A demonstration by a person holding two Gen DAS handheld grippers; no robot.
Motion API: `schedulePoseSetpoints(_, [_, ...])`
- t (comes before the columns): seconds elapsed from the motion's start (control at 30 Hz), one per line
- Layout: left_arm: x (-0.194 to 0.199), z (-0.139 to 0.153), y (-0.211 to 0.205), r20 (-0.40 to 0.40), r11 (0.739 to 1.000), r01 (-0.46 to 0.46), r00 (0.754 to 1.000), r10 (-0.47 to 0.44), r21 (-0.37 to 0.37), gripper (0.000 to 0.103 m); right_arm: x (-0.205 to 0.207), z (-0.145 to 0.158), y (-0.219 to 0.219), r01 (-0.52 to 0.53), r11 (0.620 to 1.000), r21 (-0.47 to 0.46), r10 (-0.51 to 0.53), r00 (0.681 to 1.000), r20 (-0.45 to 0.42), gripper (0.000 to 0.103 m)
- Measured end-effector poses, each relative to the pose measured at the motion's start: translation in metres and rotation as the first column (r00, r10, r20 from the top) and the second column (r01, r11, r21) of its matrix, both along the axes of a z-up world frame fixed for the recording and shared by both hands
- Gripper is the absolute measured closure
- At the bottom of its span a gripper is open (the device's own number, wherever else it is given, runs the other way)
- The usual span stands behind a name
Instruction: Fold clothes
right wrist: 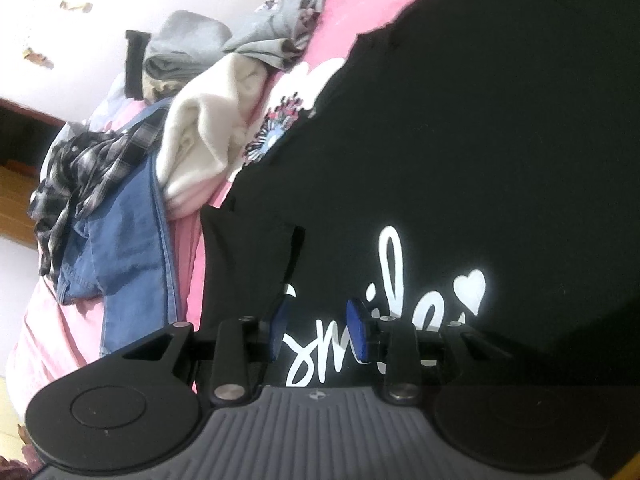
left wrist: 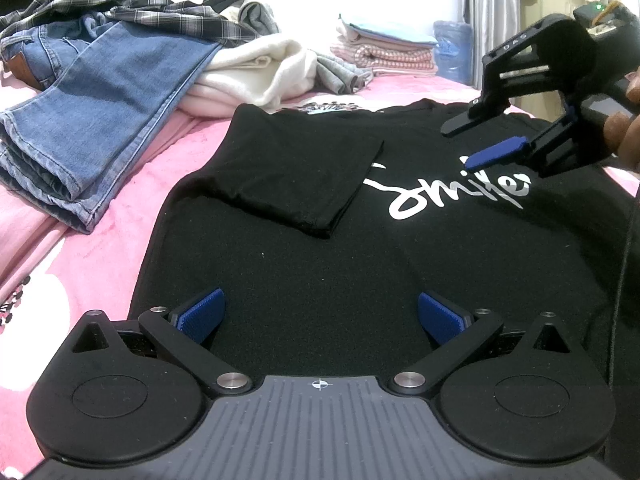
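Black T-shirt lies flat on the pink bed, one sleeve folded in

The black T-shirt (left wrist: 340,248) is soft, light and limp; the folded sleeve (left wrist: 304,184) lies on its chest. A hem or side edge looks best to pinch. Left tongs (left wrist: 322,316) are spread wide; right tongs (right wrist: 320,332) are partly open, holding nothing, above the white print (right wrist: 384,312).

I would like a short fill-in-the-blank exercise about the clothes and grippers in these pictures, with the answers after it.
1. The black T-shirt with white lettering lies on a ___ bedsheet.
2. One sleeve of it is folded ___ onto the body.
3. The blue denim jeans lie partly under a ___ shirt.
4. The left gripper and right gripper both have ___ jaws.

Missing words: pink; inward; plaid; open
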State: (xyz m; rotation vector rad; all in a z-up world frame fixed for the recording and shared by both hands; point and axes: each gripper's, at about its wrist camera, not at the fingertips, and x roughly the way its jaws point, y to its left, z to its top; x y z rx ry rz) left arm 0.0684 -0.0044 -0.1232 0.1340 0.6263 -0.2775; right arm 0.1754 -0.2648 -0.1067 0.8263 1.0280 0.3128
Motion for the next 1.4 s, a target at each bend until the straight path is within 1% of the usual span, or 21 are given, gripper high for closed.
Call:
schedulePoseSetpoints(0.2, [0.0,0.0,0.0,0.003,1.0,-0.001,1.0,0.001,0.0,0.0,0.003,0.003,0.002,-0.008,1.0,-0.016,0.008,1.0,0.024,0.067])
schedulePoseSetpoints(0.3, [-0.002,-0.002,-0.003,0.014,1.0,-0.003,1.0,0.003,0.013,0.0,0.005,0.004,0.008,-0.033,0.999,-0.026,0.034,0.999,0.039,0.067])
schedulePoseSetpoints(0.47, [0.0,-0.001,0.0,0.006,1.0,-0.002,1.0,0.002,-0.004,0.0,0.005,0.003,0.018,-0.077,0.996,-0.054,0.079,0.996,0.045,0.067])
schedulePoseSetpoints(0.73, [0.0,-0.001,0.001,0.005,1.0,-0.003,1.0,0.003,-0.008,0.0,0.004,0.005,0.026,-0.093,0.994,-0.06,0.096,0.994,0.054,0.067])
schedulePoseSetpoints(0.87, [0.001,-0.001,-0.004,0.002,1.0,-0.004,1.0,0.004,0.021,0.0,0.007,0.006,0.033,-0.092,0.994,-0.057,0.095,0.994,0.059,0.067])
schedulePoseSetpoints(0.93, [0.001,-0.002,-0.006,0.007,1.0,-0.004,1.0,0.004,0.023,0.0,0.01,0.004,0.037,-0.094,0.994,-0.061,0.098,0.994,0.053,0.067])
schedulePoseSetpoints(0.97, [0.001,-0.002,-0.006,0.008,1.0,-0.004,1.0,0.004,0.019,0.0,0.012,0.003,0.039,-0.096,0.993,-0.063,0.099,0.994,0.05,0.067])
schedulePoseSetpoints(1.07, [0.004,0.0,0.002,-0.012,1.0,-0.001,1.0,0.001,-0.026,0.0,0.022,0.002,0.048,-0.115,0.99,-0.076,0.119,0.991,0.055,0.067])
schedulePoseSetpoints(1.1, [0.004,0.002,0.004,-0.011,0.999,-0.003,1.0,0.003,-0.039,0.0,0.025,0.002,0.05,-0.124,0.989,-0.087,0.129,0.99,0.058,0.067])
schedulePoseSetpoints(1.2, [0.002,0.014,0.013,0.038,0.997,-0.027,0.999,0.03,-0.074,0.0,0.034,0.006,0.062,-0.165,0.975,-0.149,0.179,0.98,0.084,0.067])
schedulePoseSetpoints(1.23, [0.001,0.018,0.016,0.054,0.996,-0.035,0.998,0.04,-0.086,0.0,0.036,0.007,0.066,-0.184,0.966,-0.183,0.203,0.975,0.093,0.067])
schedulePoseSetpoints(1.3, [0.01,0.022,0.021,0.069,0.995,-0.047,0.996,0.054,-0.093,0.0,0.039,0.01,0.074,-0.218,0.943,-0.25,0.251,0.962,0.108,0.067])
schedulePoseSetpoints(1.4, [0.029,0.026,0.028,0.08,0.994,-0.064,0.994,0.071,-0.09,0.0,0.045,0.014,0.086,-0.263,0.899,-0.35,0.323,0.938,0.125,0.067])
